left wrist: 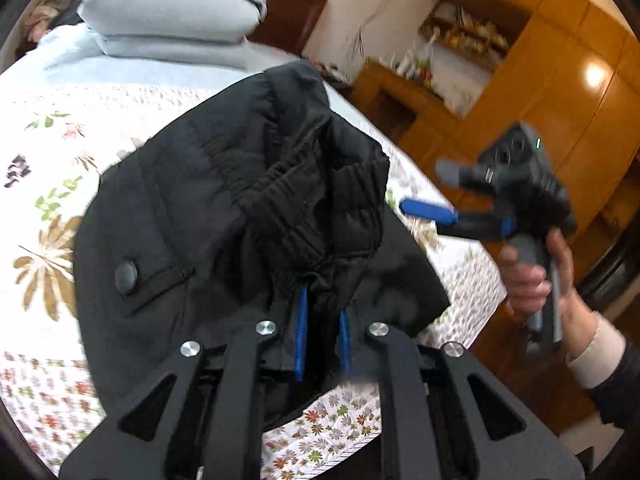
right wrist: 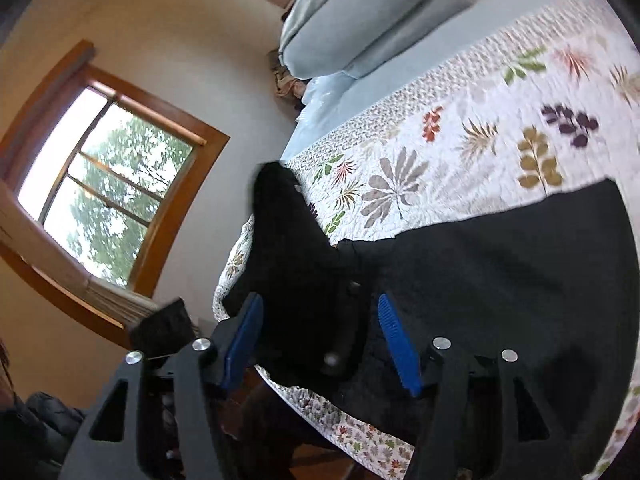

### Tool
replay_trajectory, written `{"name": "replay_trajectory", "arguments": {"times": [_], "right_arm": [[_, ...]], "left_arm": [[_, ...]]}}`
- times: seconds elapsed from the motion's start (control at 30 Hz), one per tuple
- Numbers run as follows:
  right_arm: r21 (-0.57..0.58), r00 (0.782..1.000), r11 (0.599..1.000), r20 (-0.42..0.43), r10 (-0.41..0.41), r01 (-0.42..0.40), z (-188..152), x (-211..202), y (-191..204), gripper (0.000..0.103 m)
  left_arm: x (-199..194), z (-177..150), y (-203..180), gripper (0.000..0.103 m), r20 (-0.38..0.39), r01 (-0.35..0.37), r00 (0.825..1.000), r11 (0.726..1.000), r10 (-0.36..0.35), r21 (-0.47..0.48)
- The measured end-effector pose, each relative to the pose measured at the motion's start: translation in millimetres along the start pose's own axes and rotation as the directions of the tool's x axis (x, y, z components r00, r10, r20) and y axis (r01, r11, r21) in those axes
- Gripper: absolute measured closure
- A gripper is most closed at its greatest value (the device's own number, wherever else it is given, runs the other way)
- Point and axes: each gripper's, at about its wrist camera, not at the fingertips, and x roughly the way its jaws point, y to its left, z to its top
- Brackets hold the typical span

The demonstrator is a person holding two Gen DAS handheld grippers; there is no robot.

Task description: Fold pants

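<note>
The left tool pinches the black pants at the waistband, while the right tool, spread and empty (blurred), stands beside that waistband over the bed.

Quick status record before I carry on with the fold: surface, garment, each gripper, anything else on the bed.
surface: bed with a floral quilt
garment: black pants, waistband end lifted and bunched, the rest lying flat on the quilt
left gripper: shut on the pants, dark fabric pinched between its blue pads
right gripper: open, pads apart over the pants, not pressing on them
right hand: beside the bed edge, holding the right gripper
other: grey pillows stacked at the head of the bed
</note>
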Motion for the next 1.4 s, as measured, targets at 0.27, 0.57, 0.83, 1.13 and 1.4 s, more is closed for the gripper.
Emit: {"name": "replay_trajectory", "arguments": {"times": [0.27,0.57,0.83,1.13,1.4], "right_arm": [[0.066,0.998,0.998,-0.064,0.028,-0.024,0.2,30.5,-14.8,0.024],[0.1,0.988,0.995,-0.153,-0.013,0.028,10.7,82.6,-19.5,0.024],[0.122,0.986,0.988,-0.152,-0.073,0.093,7.6,91.9,-36.9,0.085],[0.044,0.986,0.993,-0.129,-0.102,0.109,5.0,82.2,-22.6,0.088],[0.064,0.995,0.996,-0.087,-0.055,0.061,15.0,51.4,-11.8,0.09]], "left_arm": [[40.4,-12.8,-7.0,0.09,-0.068,-0.046,0.996,0.997,0.049,0.055],[52.0,-14.0,-14.1,0.089,-0.091,-0.077,0.992,0.991,0.087,0.106],[49.7,-4.3,-22.0,0.067,-0.118,-0.103,0.986,0.99,0.114,0.097],[4.9,-6.2,-5.1,0.041,-0.092,-0.232,0.966,0.968,0.24,0.097],[-29.1,5.0,49.2,0.034,-0.07,-0.389,0.92,0.92,0.385,-0.046]]}}
